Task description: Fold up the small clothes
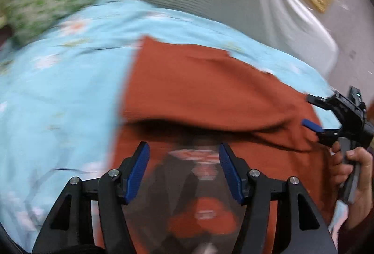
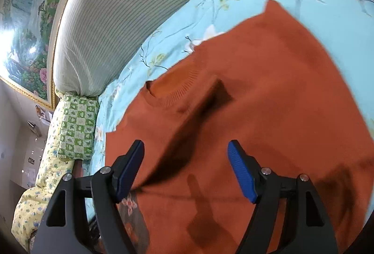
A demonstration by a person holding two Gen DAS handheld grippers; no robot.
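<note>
A rust-orange knit sweater [image 1: 210,95] lies on a light blue floral bedsheet [image 1: 58,90], with one part folded over so a fold edge casts a dark shadow across it. My left gripper [image 1: 184,160] is open and empty, low over the sweater's near part; this view is blurred. My right gripper [image 1: 311,113] shows at the sweater's right edge, held by a hand, jaws apart. In the right wrist view the sweater [image 2: 268,90] shows its ribbed collar [image 2: 175,92], and my right gripper [image 2: 185,160] is open just above the cloth, holding nothing.
A grey striped pillow or headboard cover [image 2: 116,15] runs along the bed's far side. A green checked cushion [image 2: 77,127] and a yellow floral quilt [image 2: 35,202] lie at the bed's end. A gold-framed painting [image 2: 28,32] hangs on the wall.
</note>
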